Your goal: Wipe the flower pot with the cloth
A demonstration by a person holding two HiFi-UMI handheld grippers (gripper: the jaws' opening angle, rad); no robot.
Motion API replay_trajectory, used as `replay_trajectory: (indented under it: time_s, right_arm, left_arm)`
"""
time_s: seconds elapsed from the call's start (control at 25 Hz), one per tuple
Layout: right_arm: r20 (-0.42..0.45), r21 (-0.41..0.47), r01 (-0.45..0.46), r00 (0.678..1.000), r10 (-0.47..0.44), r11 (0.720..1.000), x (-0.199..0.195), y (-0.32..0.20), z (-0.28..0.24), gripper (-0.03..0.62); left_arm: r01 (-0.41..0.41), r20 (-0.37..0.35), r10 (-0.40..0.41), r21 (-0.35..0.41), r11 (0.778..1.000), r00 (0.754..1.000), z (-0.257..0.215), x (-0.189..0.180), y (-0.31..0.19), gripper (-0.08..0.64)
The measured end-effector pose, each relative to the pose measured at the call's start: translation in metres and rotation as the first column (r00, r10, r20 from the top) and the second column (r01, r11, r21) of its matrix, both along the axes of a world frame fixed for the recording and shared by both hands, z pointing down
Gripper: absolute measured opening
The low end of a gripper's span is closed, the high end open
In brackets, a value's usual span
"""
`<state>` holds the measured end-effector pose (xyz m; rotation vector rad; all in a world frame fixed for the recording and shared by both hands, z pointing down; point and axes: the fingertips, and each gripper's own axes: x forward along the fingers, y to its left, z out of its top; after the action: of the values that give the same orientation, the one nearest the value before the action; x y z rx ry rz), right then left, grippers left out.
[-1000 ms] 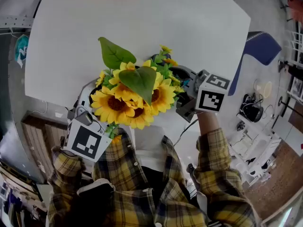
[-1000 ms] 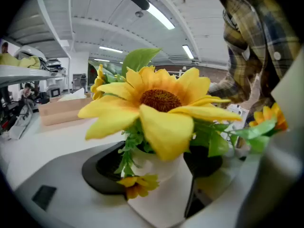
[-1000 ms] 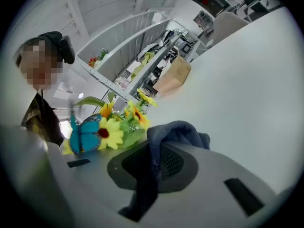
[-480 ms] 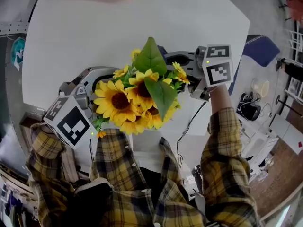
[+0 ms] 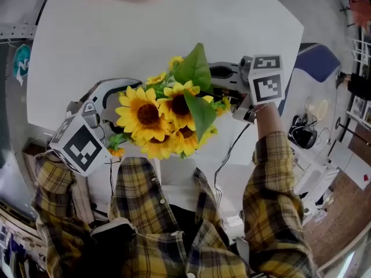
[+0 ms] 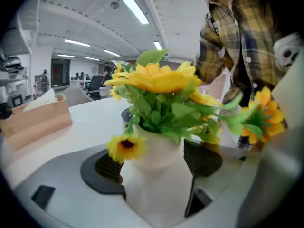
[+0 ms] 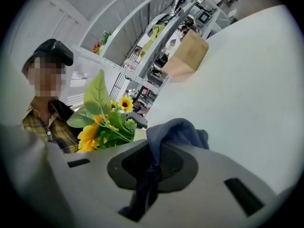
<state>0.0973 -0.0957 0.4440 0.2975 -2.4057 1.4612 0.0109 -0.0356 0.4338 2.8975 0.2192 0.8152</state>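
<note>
A white flower pot (image 6: 159,179) with artificial sunflowers (image 6: 156,80) sits between the jaws of my left gripper (image 6: 154,164), which is shut on it. In the head view the sunflowers (image 5: 165,120) hide the pot; only the left gripper's marker cube (image 5: 78,148) and body show at their left. My right gripper (image 7: 152,167) is shut on a dark blue cloth (image 7: 176,133), which bulges past its tips. Its marker cube (image 5: 266,83) sits just right of the flowers, jaws pointing towards them. The sunflowers (image 7: 102,120) lie left of the cloth, apart from it.
The white table (image 5: 116,33) spreads beyond the flowers. A tan box (image 6: 35,120) stands at its far side, also seen as the tan box (image 7: 187,53) in the right gripper view. The person's plaid shirt (image 5: 156,213) is close behind the near edge.
The pot and flowers have moved away from the body over the table and turned, the big leaf swinging right. The left cube shifted left; the right cube moved up beside the flowers.
</note>
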Motion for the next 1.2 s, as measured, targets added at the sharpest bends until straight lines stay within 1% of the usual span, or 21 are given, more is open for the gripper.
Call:
replay_trajectory:
  time_s: [0.08,0.12,0.16,0.24,0.28,0.36,0.48,0.52,0.6,0.76,0.88,0.96,1.12,1.2]
  right_arm:
    - [-0.01,0.015,-0.053,0.999,0.053,0.999,0.001,0.004,0.0,0.017]
    - [-0.015,0.014,-0.088,0.996,0.088,0.996,0.001,0.005,-0.001,0.017]
    - [-0.018,0.015,-0.125,0.992,0.125,0.992,0.002,0.007,-0.002,0.017]
    - [-0.024,0.026,-0.202,0.979,0.203,0.979,0.005,0.011,-0.004,0.017]
    - [-0.025,0.033,-0.239,0.97,0.24,0.97,0.006,0.015,-0.004,0.017]
    - [-0.023,0.045,-0.302,0.953,0.303,0.952,0.005,0.026,-0.006,0.017]
    - [-0.019,0.052,-0.377,0.926,0.378,0.925,-0.01,0.05,-0.006,0.017]
    - [-0.02,0.056,-0.399,0.916,0.401,0.915,-0.018,0.059,-0.005,0.017]
    - [-0.02,0.065,-0.444,0.895,0.446,0.894,-0.03,0.077,-0.005,0.017]
    - [-0.022,0.084,-0.529,0.847,0.532,0.845,-0.04,0.094,-0.005,0.017]
    - [-0.033,0.11,-0.555,0.827,0.561,0.824,-0.044,0.097,-0.005,0.017]
    - [-0.038,0.122,-0.558,0.824,0.565,0.821,-0.048,0.099,-0.005,0.017]
    - [-0.033,0.131,-0.563,0.82,0.571,0.816,-0.056,0.101,-0.004,0.017]
    - [-0.034,0.146,-0.562,0.819,0.572,0.814,-0.059,0.101,-0.004,0.017]
  left_arm:
    - [0.1,0.034,-0.1,0.012,0.995,0.994,0.005,-0.02,0.0,0.394]
    - [0.163,0.052,-0.163,0.019,0.987,0.985,0.007,-0.03,0.0,0.394]
    - [0.236,0.07,-0.237,0.033,0.971,0.969,0.009,-0.04,0.0,0.394]
    - [0.382,0.092,-0.388,0.07,0.921,0.917,0.014,-0.054,0.004,0.393]
    - [0.439,0.09,-0.443,0.069,0.896,0.892,0.014,-0.057,0.011,0.393]
    - [0.533,0.078,-0.533,0.017,0.846,0.843,0.011,-0.058,0.028,0.393]
    - [0.656,0.074,-0.651,-0.102,0.748,0.755,0.008,-0.059,0.047,0.393]
    - [0.682,0.072,-0.68,-0.131,0.719,0.73,0.008,-0.059,0.051,0.393]
    - [0.719,0.061,-0.721,-0.172,0.673,0.69,0.005,-0.057,0.058,0.394]
    - [0.771,0.034,-0.781,-0.19,0.608,0.624,-0.004,-0.049,0.055,0.4]
    - [0.797,0.011,-0.816,-0.224,0.561,0.578,-0.012,-0.043,0.043,0.407]
    - [0.811,0.0,-0.832,-0.226,0.54,0.554,-0.016,-0.039,0.036,0.407]
    - [0.836,-0.008,-0.849,-0.164,0.523,0.529,-0.017,-0.033,0.024,0.414]
    - [0.852,-0.013,-0.86,-0.129,0.507,0.51,-0.016,-0.033,0.02,0.414]
